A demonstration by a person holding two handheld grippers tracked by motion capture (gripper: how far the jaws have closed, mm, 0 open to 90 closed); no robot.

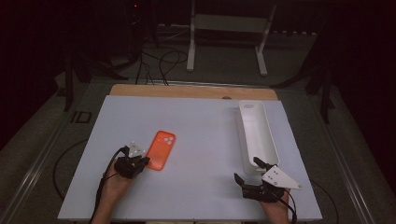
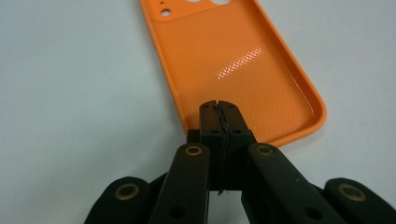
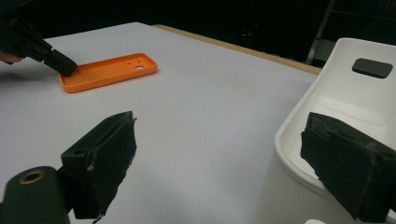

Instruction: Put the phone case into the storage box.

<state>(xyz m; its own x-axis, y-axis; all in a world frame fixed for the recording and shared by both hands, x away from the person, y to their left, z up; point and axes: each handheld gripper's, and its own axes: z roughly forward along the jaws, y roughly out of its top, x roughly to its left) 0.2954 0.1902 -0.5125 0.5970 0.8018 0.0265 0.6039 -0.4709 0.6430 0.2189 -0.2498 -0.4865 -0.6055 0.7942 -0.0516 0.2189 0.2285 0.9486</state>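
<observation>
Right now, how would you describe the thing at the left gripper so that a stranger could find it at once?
Start from the white table. On its left half lies a flat orange phone case, hollow side up, camera holes at its far end. It is the only orange thing, while the white bin stands on the right.

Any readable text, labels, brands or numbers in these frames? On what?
None readable.
Orange phone case: plain textured inside, only camera cut-outs, no print.
White bin: no label or marking.
Left hand-held gripper and right hand-held gripper: no lettering visible.
White table: blank.
</observation>
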